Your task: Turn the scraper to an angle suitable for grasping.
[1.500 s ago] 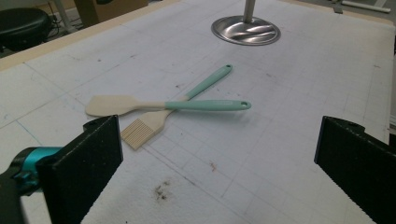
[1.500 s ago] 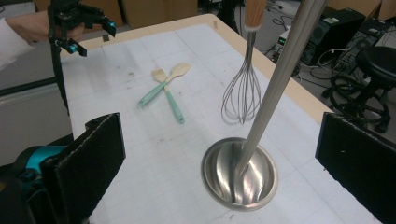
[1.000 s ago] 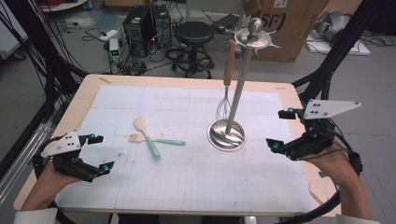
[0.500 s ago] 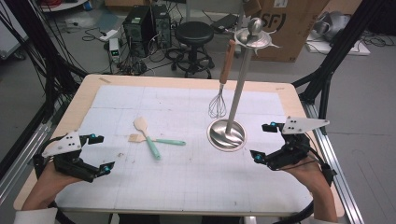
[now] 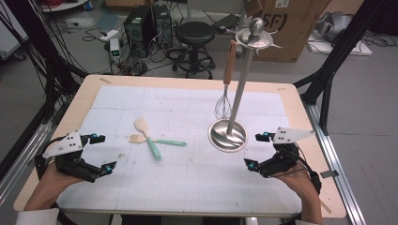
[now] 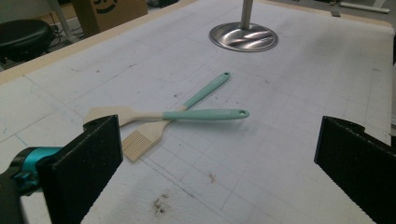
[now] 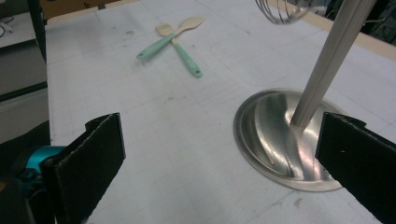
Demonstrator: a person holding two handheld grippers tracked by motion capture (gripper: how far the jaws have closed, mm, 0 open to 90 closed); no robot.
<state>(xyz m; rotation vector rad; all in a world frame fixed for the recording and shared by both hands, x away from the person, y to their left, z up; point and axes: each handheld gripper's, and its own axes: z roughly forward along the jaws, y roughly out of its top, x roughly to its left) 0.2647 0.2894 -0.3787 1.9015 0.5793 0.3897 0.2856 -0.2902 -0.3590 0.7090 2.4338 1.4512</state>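
Two teal-handled utensils lie crossed on the white mat: a cream spatula [image 5: 142, 125] [image 6: 109, 114] [image 7: 190, 22] and a small brush [image 5: 137, 138] [image 6: 140, 142] [image 7: 163, 31]. My left gripper [image 5: 103, 152] [image 6: 219, 186] rests at the left of the mat, open and empty, pointing at them from a short distance. At the right my right gripper [image 5: 256, 151] [image 7: 219, 163] is open and empty too, just right of and nearer than the round base of a metal stand [image 5: 227, 136] [image 6: 243, 37] [image 7: 275, 135]. A whisk [image 5: 223, 105] [image 7: 280, 11] with a wooden handle hangs from the stand's top.
The white gridded mat [image 5: 187, 187] covers a wooden table [image 5: 82, 91]. The stand's pole [image 5: 240, 89] [image 7: 327, 60] rises tall close to my right gripper. Beyond the far edge stand a stool [image 5: 195, 33], computer cases and a cardboard box [image 5: 286, 28].
My right gripper has moved left and toward the near edge, from the table's right border to beside the stand's base. The left gripper and the utensils have stayed put.
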